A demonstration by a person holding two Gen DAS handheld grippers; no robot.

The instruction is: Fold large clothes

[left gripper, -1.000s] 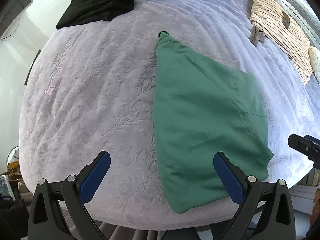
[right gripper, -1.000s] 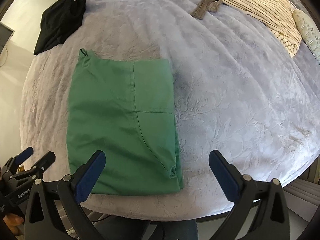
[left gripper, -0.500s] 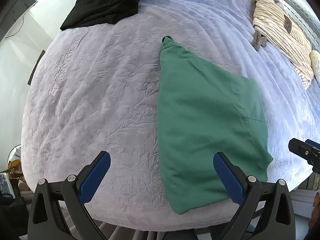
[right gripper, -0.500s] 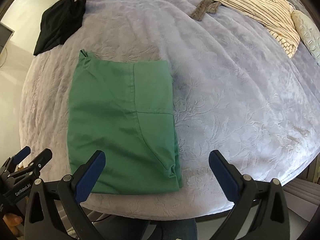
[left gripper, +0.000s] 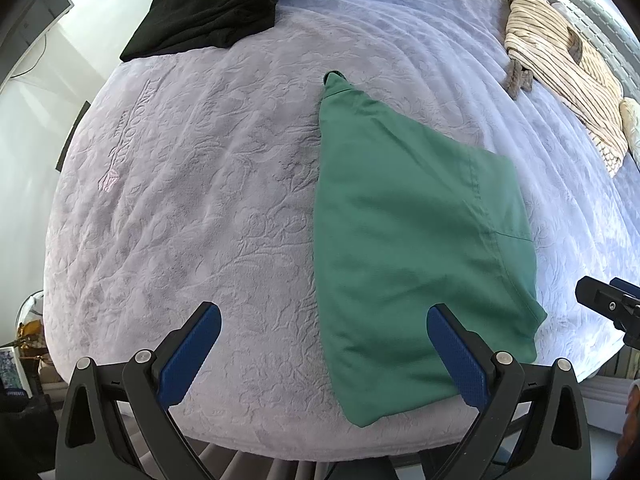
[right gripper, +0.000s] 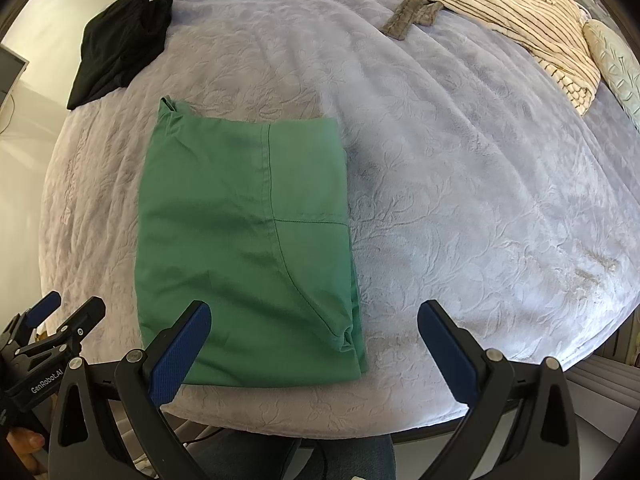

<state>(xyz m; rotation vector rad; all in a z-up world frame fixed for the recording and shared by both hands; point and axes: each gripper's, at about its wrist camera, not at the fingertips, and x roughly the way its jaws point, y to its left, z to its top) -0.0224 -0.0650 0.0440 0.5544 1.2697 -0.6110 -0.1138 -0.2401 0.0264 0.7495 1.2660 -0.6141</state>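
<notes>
Little has changed: both the left gripper [left gripper: 324, 354] and right gripper [right gripper: 314, 346] still hover wide and empty; the folded green garment [right gripper: 248, 252] lies flat just ahead of the fingertips, apparently finished

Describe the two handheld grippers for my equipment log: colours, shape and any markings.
Both match. The left gripper and right gripper have black triangular cut-out arms with silver screws and textured blue pads. The right view shows white "GenRobot.AI" lettering on the left gripper's body. No cables show.
</notes>
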